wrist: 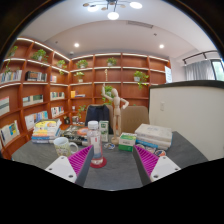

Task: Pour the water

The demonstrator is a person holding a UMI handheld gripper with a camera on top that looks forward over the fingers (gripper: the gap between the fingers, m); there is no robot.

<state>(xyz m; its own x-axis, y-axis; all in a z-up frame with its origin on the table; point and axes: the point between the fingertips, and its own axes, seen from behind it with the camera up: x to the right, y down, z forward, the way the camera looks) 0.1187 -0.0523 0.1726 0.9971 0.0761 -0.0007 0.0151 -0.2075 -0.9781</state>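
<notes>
Wide open, the hand-held gripper grips nothing above the table. Just ahead of its fingers, nearer the left one, a clear bottle with pink liquid stands upright. Beyond the right finger rests a clear plastic box.

Clear plastic on the bottle, see-through walls with pink at the base and a pale cap on top. The bench reads grey, smooth and matt, with hardly any shine. On the tool, magenta pads look ribbed and dull, backed by white plastic finger bodies. Beyond, a translucent plastic box, frosted rather than glassy. The shelves show warm brown wood with a low sheen. A wooden figure stands pale and unvarnished-looking. White ceiling, matt.
</notes>
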